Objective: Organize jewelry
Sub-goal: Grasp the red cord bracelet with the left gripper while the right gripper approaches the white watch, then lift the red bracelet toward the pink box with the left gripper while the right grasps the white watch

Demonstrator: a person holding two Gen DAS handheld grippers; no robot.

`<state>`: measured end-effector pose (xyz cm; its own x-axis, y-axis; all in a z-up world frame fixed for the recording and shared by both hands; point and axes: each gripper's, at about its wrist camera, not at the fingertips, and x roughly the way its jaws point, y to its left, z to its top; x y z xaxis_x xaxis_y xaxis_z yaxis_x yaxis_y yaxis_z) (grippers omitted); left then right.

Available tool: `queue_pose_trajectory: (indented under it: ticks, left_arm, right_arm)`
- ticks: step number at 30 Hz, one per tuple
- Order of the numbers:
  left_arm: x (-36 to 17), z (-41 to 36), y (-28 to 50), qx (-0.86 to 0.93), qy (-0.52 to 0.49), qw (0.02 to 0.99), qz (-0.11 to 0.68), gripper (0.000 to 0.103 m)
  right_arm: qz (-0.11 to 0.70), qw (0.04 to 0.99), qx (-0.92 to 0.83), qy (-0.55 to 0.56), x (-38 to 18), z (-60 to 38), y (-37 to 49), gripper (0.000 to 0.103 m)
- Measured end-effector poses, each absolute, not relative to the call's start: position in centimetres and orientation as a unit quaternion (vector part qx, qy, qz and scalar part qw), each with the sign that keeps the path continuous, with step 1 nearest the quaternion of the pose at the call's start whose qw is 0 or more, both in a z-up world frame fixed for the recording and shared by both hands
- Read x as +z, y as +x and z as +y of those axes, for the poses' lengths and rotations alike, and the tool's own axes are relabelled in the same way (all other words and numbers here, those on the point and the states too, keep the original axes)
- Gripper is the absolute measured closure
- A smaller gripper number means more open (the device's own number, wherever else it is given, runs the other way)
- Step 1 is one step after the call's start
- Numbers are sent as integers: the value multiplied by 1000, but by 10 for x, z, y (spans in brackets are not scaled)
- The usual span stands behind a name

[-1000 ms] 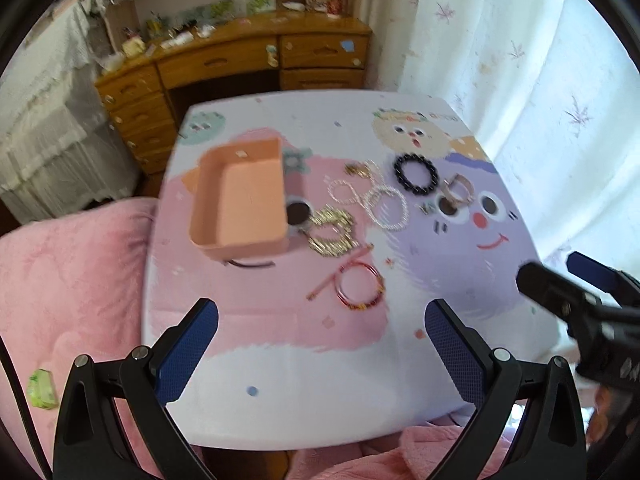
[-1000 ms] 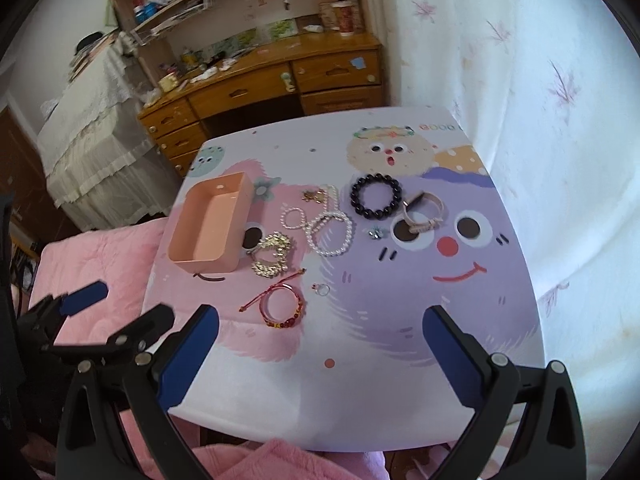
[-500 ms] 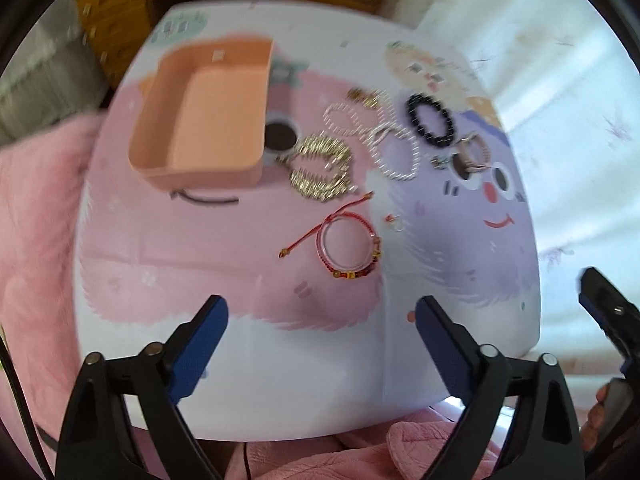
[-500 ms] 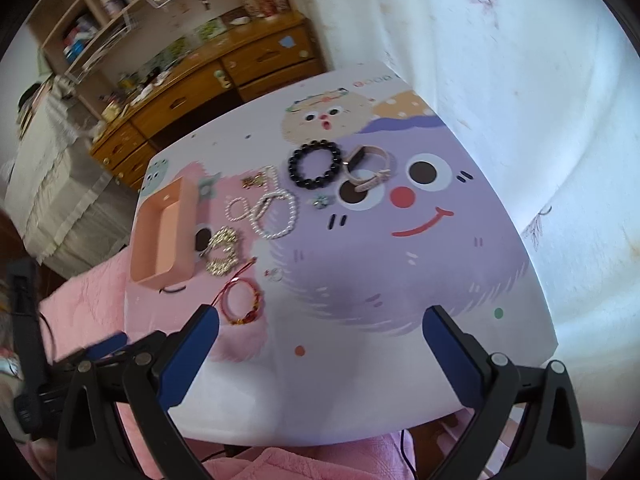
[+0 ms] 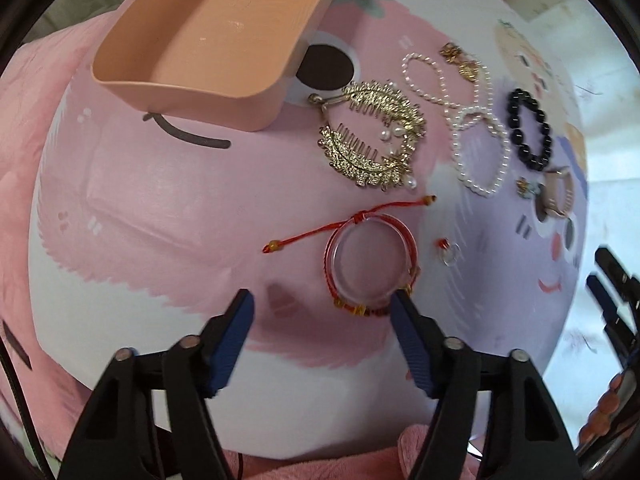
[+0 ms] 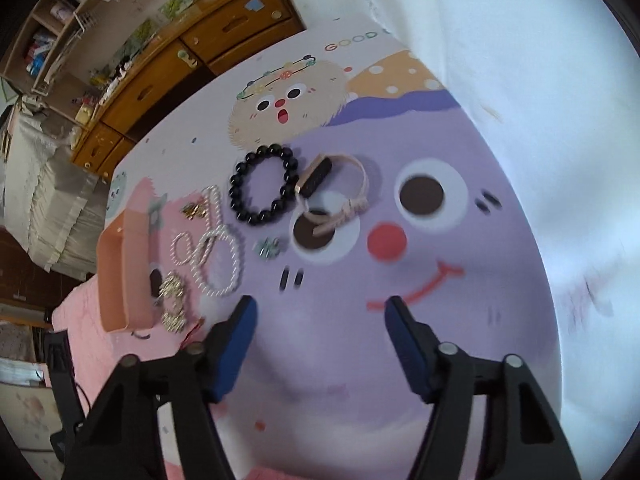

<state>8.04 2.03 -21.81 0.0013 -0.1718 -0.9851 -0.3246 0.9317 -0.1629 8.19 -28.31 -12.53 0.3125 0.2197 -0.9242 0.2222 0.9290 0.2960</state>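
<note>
Wooden drawer desk (image 6: 208, 52), cluttered shelves (image 6: 76, 20) above, white floral curtain (image 6: 500, 40), daylight

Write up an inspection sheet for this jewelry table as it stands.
Surface: cartoon-print tabletop, jewelry spread on its left part.
Job's things: peach tray, nothing in its visible part; gold leaf combs; pearl strands; black bead bracelet; pink-strap watch; red cord bracelet; small ring; small charms.
Clutter: nothing seen.
Grippers: left gripper open, at the red cord bracelet; right gripper open, over bare table.
Cables: dark cable at left edge.
Surroundings: wooden drawers, pink bedding, white curtain.
</note>
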Motion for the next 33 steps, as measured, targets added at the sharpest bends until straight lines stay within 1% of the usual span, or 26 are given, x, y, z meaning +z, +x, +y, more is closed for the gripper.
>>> queue_pose_trajectory:
  ticks: [1,4,5,6,7,8,9,10,11,12,13,15,17,20,26,27,33]
  left_arm:
    - [-222,17,82,66,-178,684,704,44]
    - [-233,10,83,87,-189,677,706,50]
    - [-234,8,83,93,-188,677,706,54]
    - [-234,5,83,98,-181,681,703,60]
    - [-235,2,84,104,-171,681,705,62]
    - [-235,0,85,111,-163,679,707,67]
    - [-235,-1,86,115,-162,679,707,74]
    - [-234,0,85,118,-167,678,706,78]
    - [-235,0,85,119,-177,676,705,84]
    - [-235,-1,86,119,-184,675,705,88]
    - [-235,-1,86,120,-187,675,704,88]
    - [-234,-1,85,125,-183,676,703,93]
    - [-235,-3,79,130,-188,675,702,95]
    - [-236,2,76,135,-199,671,702,97]
    - [-233,5,80,124,-203,673,700,99]
    - [-231,8,79,121,-199,677,698,99]
    - [-211,9,82,99,-190,701,680,99]
  right_arm:
    - [585,790,2,186,-129,-285,89,53]
    - [582,795,5,174,-142,-292,117,62]
    - [583,795,2,169,-146,-294,125,63]
    - [584,795,-1,164,-150,-297,131,67]
    - [586,794,-2,160,-153,-299,135,70]
    - [594,789,-3,156,-158,-301,139,71]
    - [601,783,-2,159,-161,-303,141,74]
    - [604,780,1,165,-164,-305,141,79]
    - [609,773,7,177,-168,-308,141,82]
    - [613,770,8,179,-170,-308,141,84]
    - [614,768,10,181,-172,-309,141,85]
    - [610,770,18,184,-172,-310,142,86]
    - [608,773,30,178,-172,-308,145,88]
    - [604,776,45,173,-173,-306,148,94]
    - [605,778,60,158,-171,-305,151,98]
    - [602,778,61,165,-169,-306,149,103]
    - [585,787,62,186,-155,-311,137,103]
